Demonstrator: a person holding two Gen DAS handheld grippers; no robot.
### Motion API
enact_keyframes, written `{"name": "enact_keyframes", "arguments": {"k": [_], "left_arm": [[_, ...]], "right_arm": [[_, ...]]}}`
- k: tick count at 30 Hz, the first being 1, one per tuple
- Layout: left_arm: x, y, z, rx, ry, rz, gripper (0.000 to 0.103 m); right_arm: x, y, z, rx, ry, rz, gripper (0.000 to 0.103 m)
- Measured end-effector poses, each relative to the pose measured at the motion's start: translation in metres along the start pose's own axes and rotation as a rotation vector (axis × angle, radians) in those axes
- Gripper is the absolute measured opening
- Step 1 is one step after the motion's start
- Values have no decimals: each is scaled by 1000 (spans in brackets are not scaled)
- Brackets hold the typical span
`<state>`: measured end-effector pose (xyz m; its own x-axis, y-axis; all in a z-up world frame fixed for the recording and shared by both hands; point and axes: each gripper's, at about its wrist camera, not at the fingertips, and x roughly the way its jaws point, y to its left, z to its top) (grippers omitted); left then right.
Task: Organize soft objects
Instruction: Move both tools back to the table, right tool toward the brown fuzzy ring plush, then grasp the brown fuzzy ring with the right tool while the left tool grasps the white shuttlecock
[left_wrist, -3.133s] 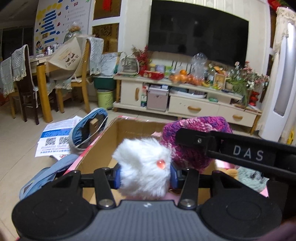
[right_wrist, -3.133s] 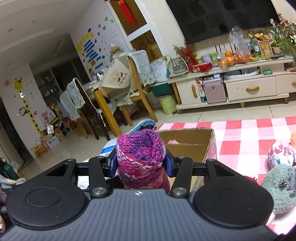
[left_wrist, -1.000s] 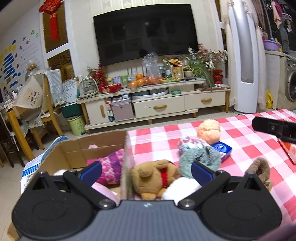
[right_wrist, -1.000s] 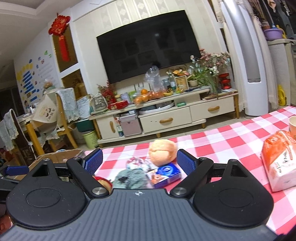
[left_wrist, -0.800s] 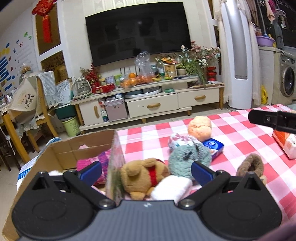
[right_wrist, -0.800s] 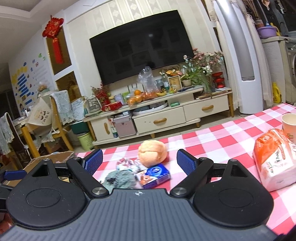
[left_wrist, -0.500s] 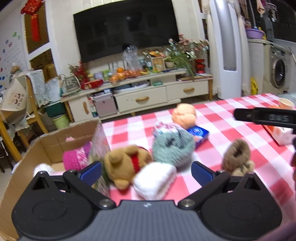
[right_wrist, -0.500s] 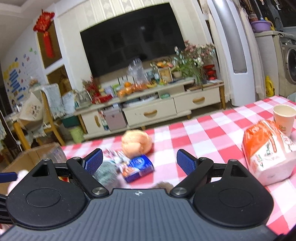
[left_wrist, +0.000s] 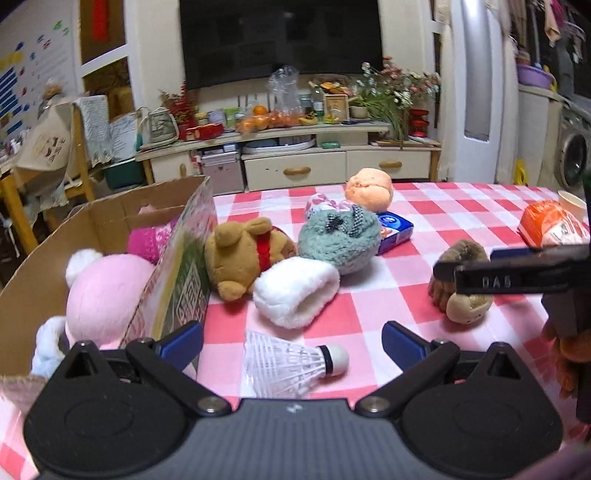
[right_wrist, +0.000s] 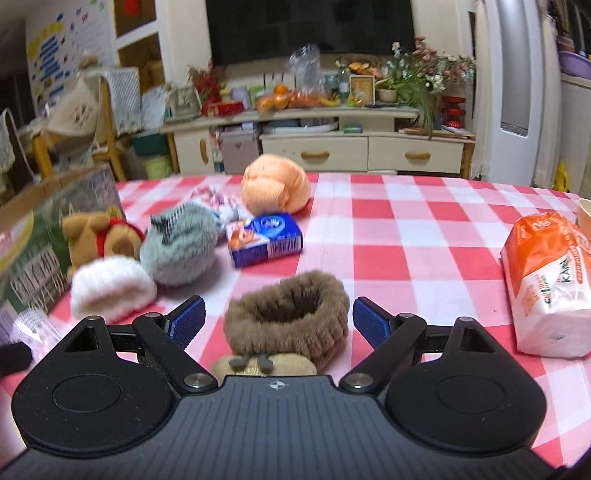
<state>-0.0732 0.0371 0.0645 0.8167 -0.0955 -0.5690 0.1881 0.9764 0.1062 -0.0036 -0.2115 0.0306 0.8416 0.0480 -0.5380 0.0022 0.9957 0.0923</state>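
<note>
The right tool (right_wrist: 279, 323) is spread wide, its fingers either side of the brown furry slipper (right_wrist: 288, 328) on the tabletop (right_wrist: 406, 236). The left tool (left_wrist: 291, 341) is also released, a shuttlecock (left_wrist: 291, 363) between its fingers.

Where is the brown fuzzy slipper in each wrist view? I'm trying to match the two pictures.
Left wrist: brown fuzzy slipper at right, partly behind the right gripper's finger.
Right wrist: lower centre, between the open right gripper fingers.
Shared landmark: blue packet beyond it.
</note>
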Motion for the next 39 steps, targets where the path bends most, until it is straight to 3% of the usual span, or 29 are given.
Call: {"name": "enact_keyframes", "arguments": {"k": [6,18,25,28,33,37,39], "left_arm": [[6,3,-4,-67,2,15,102],[12,-12,-11,-14,-7,57,102],[28,-12,-15,-29,59,66,102],[30,-10,-14,-64,58,37,91],[39,-8,-10,-102,75,11,85],[49,-11,-11,-99,116,5,68],[53,-12,-12,-94,138,-6,67]], "right_arm": [[13,-7,-7,-11,49,-19,103],[27,-9,-7,-23,80,-15,103],[31,-12,-5,-32,88,-13,103],[33,-13,-4,-29,85,-15,103],[38,-15,-3,-31,94,-6,103],[41,-16,-2,-41,101,-2,103],[42,-16,-1,-41,102,-1,103]]}}
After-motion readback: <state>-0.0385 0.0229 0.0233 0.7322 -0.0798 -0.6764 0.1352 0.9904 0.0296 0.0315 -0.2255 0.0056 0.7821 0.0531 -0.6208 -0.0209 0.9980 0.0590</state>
